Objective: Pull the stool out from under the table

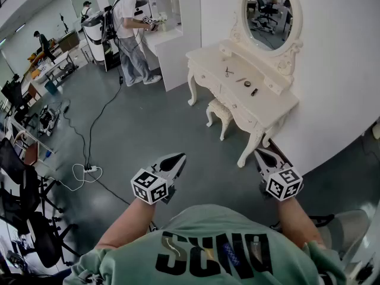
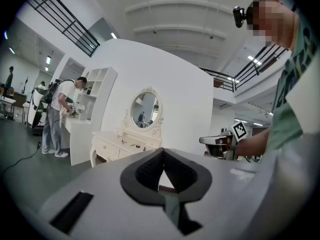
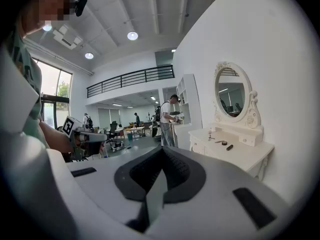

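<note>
Head view: carved cream stool [image 1: 219, 111] tucked under ornate white table [image 1: 274, 98].

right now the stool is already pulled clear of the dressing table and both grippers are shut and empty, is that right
Not quite. The stool is not pulled clear: the head view shows it tucked under the front edge of the dressing table. The rest holds: the left gripper and the right gripper are both shut and empty, held close to the person's body.
</note>
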`<state>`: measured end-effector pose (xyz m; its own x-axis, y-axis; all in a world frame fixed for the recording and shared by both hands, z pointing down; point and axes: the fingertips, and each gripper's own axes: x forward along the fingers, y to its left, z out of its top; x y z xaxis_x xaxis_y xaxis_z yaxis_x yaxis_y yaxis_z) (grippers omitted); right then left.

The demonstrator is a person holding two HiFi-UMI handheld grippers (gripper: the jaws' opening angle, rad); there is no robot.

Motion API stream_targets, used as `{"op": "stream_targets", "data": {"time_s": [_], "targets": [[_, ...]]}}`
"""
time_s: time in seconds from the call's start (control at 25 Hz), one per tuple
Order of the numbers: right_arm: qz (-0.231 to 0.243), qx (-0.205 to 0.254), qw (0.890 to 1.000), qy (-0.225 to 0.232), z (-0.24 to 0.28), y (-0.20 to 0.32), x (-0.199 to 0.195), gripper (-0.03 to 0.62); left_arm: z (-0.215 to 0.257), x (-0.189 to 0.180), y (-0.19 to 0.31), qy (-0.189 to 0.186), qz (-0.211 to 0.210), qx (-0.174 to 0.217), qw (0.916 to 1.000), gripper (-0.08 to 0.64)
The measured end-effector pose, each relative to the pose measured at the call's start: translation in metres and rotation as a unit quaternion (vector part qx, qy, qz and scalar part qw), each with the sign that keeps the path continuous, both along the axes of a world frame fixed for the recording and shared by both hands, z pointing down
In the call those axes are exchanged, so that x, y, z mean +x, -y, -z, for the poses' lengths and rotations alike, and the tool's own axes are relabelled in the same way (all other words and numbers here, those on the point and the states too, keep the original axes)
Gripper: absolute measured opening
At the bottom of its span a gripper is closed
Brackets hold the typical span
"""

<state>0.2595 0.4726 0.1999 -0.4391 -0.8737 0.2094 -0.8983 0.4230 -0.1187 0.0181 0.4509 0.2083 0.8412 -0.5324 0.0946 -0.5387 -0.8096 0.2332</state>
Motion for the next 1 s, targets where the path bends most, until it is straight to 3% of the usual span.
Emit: {"op": "stream_targets", "data": {"time_s": [0.52, 1.0], "targets": [[-0.007, -0.006, 1.0, 0.009, -0.002, -0.001, 0.03, -0.006, 0.005, 0.038, -0.006, 0.003, -0.001, 0.005, 1.0, 0.009], [0.022, 0.006, 1.0, 0.007, -0.001, -0.024, 0.068, -0.006, 0.001, 0.086, -0.041, 0.001, 0.021, -0.001, 0.9998, 0.009]]}}
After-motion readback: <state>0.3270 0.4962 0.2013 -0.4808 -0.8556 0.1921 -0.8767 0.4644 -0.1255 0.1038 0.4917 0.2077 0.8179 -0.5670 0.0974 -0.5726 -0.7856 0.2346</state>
